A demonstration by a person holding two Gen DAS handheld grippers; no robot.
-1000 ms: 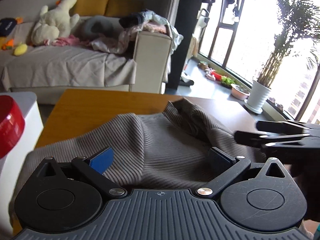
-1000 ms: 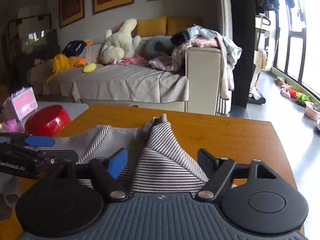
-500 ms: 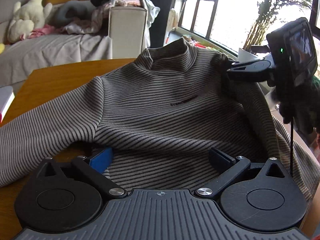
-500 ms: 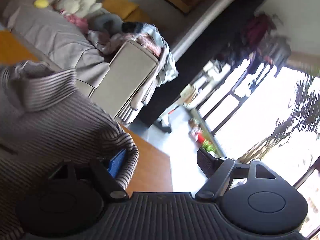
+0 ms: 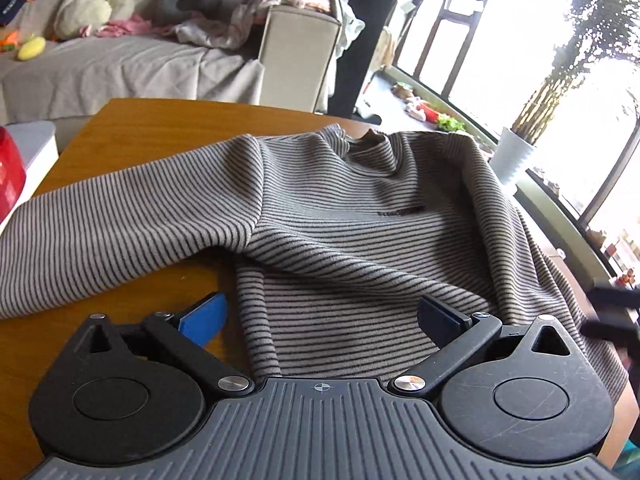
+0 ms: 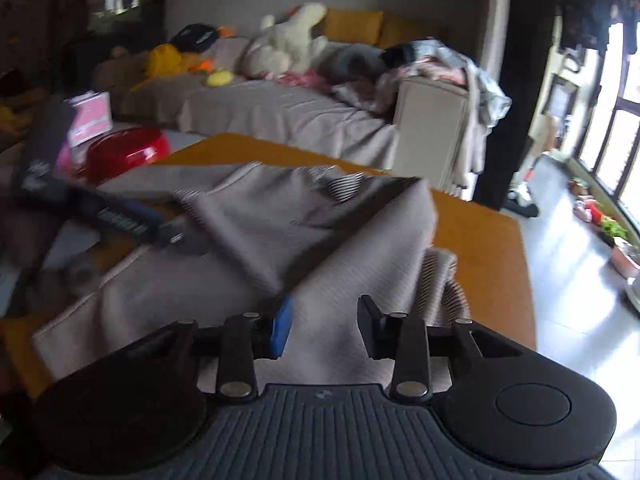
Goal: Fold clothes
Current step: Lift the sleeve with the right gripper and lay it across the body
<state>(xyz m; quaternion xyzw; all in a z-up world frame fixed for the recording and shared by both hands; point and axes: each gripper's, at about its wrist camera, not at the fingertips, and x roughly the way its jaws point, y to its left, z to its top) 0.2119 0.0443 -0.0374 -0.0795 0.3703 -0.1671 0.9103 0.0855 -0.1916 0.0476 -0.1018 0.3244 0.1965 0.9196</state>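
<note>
A grey sweater with thin dark stripes (image 5: 360, 220) lies front up on the wooden table (image 5: 140, 132), collar at the far side and one sleeve stretched out to the left. My left gripper (image 5: 320, 320) is open wide over the sweater's near hem, and its pads do not touch the cloth. The right gripper (image 5: 612, 312) shows as a dark blur at the sweater's right edge. In the blurred right wrist view the sweater (image 6: 280, 232) runs between the jaws of my right gripper (image 6: 326, 328), which are closing without visibly pressing on it. The left gripper (image 6: 152, 228) hovers at the left.
A red bowl (image 6: 128, 152) and a pink box (image 6: 90, 118) stand on a white side table (image 5: 32, 140) left of the table. Behind are a sofa (image 5: 120, 68) with plush toys and piled clothes. A potted plant (image 5: 516, 156) stands by the windows at the right.
The sweater, bunched a second ago, was lifted and spread, and now lies flat on the table. The right gripper swung back toward the sofa and its jaws have narrowed over the cloth.
</note>
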